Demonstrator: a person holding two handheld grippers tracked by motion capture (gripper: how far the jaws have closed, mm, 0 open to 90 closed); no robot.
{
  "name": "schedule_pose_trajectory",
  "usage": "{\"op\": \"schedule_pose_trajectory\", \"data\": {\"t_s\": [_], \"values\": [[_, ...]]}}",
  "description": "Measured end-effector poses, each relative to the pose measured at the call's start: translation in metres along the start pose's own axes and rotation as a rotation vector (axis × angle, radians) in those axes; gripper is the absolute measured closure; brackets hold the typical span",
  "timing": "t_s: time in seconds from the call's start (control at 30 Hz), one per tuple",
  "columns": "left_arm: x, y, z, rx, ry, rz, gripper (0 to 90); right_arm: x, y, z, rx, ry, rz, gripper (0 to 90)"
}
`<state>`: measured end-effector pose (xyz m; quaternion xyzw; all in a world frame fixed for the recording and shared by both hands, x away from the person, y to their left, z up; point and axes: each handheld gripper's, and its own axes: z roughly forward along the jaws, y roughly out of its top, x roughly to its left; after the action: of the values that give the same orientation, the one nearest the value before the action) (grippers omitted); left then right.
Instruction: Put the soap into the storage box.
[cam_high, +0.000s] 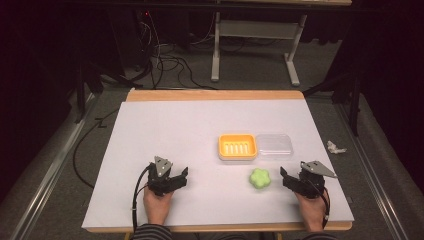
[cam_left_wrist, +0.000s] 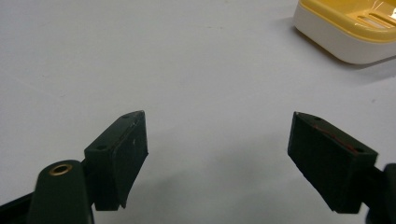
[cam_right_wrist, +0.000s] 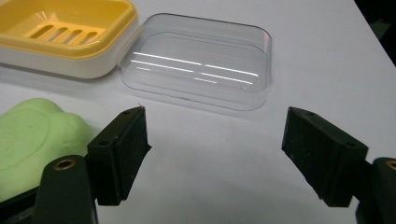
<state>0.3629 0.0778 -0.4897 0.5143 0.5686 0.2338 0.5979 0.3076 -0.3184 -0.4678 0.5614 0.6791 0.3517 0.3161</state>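
left gripper (cam_high: 183, 176), black, two-jaw, held in the person's left hand (cam_high: 157, 205) at the near left of the white matte table sheet (cam_high: 165, 130). jaws spread wide with bare sheet between them; in the left gripper view (cam_left_wrist: 217, 144) the flat rectangular pads (cam_left_wrist: 122, 156) stand well apart and grip nothing. grey three-cornered plate on top, cable trailing to the near edge.

yellow rectangular plastic soap dish on a white base (cam_high: 237, 147), right of centre, long axis running left-right. rounded corners, glossy, five slots across its floor. its corner is seen far right in the left gripper view (cam_left_wrist: 348, 32), and far left in the right gripper view (cam_right_wrist: 60, 37).

clear rectangular plastic lid (cam_high: 274, 145), touching the dish's right side, long axis left-right too. it lies hollow side up, rim raised, light streaks on its floor (cam_right_wrist: 201, 70).

pale green flower-shaped soap bar (cam_high: 260, 178), lobed outline, dull waxy surface, lying flat near side of the dish and apart from it. no clear long axis.

right gripper (cam_high: 283, 176), in the right hand (cam_high: 312, 212), just right of the soap, not touching. jaws wide apart on nothing (cam_right_wrist: 215, 144); soap sits left of its left pad (cam_right_wrist: 37, 135).
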Motion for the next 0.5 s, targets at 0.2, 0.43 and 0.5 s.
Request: {"op": "schedule_pose_trajectory", "data": {"t_s": [0.2,0.43,0.5], "values": [[0.000,0.000,0.000,0.002,-0.004,0.000,20.7,0.004,0.002,-0.008,-0.008,0.041,0.006,23.1],[-0.001,0.000,-0.001,0.005,-0.011,0.003,21.2,0.021,0.004,-0.013,0.004,0.107,-0.038,23.0],[-0.001,0.000,-0.001,0.007,-0.012,0.002,21.2,0.025,0.005,-0.014,0.004,0.119,-0.048,22.9]]}}
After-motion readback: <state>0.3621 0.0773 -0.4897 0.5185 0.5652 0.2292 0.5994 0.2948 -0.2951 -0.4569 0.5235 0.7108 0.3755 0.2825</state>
